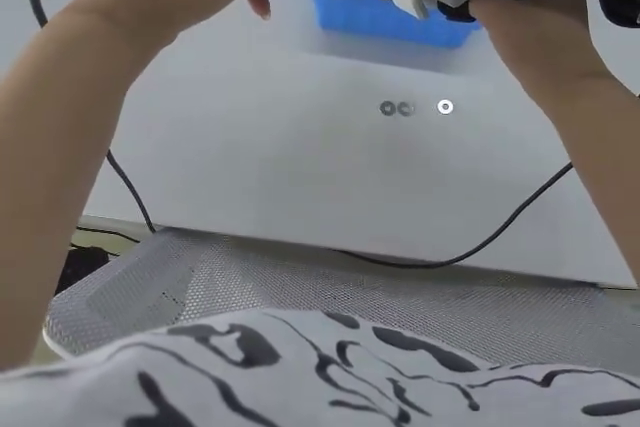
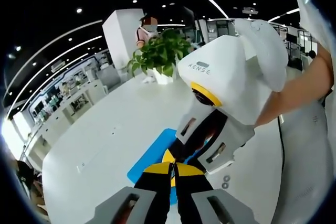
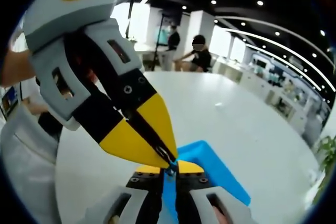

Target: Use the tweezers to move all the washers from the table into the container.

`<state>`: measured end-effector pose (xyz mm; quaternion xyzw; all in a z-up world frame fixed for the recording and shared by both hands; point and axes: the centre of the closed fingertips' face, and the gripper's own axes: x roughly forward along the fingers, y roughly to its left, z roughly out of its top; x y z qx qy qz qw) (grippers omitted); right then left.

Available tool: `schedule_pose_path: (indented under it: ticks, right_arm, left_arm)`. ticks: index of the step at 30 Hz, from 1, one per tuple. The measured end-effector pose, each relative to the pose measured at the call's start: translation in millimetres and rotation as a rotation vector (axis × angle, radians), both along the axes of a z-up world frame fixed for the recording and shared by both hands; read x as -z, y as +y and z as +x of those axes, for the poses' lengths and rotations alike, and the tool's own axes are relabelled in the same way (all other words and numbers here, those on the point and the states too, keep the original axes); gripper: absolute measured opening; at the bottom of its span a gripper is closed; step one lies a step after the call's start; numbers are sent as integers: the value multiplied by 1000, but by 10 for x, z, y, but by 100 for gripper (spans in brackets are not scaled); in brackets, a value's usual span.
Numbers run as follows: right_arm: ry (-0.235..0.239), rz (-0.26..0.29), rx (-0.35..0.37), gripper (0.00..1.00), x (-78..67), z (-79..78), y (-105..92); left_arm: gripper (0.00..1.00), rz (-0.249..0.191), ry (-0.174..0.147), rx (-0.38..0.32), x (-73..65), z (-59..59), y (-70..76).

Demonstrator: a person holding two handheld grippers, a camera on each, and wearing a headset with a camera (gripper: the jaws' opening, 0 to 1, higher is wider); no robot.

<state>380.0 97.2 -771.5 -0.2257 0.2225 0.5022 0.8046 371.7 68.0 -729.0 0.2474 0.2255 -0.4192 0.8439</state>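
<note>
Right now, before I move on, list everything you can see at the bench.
washers: three, silver, in a row on the table.
container: one, blue, at the table's far side, beneath the grippers.
table: one, white, under everything.
cables: two, black, trailing across the table's near edge.
plant: one, green, in the background.
left gripper: one, yellow-tipped, jaws shut, over the container.
right gripper: one, yellow-tipped, tip to tip with the left; jaws unclear.
</note>
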Motion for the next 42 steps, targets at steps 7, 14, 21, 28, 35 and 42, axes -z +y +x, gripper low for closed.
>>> schedule_pose_path:
  ticks: [7,14,21,28,35,42]
  right_arm:
    - [19,-15,3,4,102,24,4]
    - [53,-12,10,4,186,34,19]
    - [66,-16,19,4,252,80,13]
    - [77,-24,22,4,342,100,21]
    - [82,-23,21,4,348,103,31]
    - [76,-26,26,4,329,82,29]
  left_arm:
    - [0,3,19,-6,100,41,14]
    - [0,11,35,-8,185,61,30]
    - [0,16,38,-4,231,85,12]
    - [0,21,50,-6,260,73,13]
    - [0,32,48,-2,272,77,27]
    - [0,47,37,6,270,69,24]
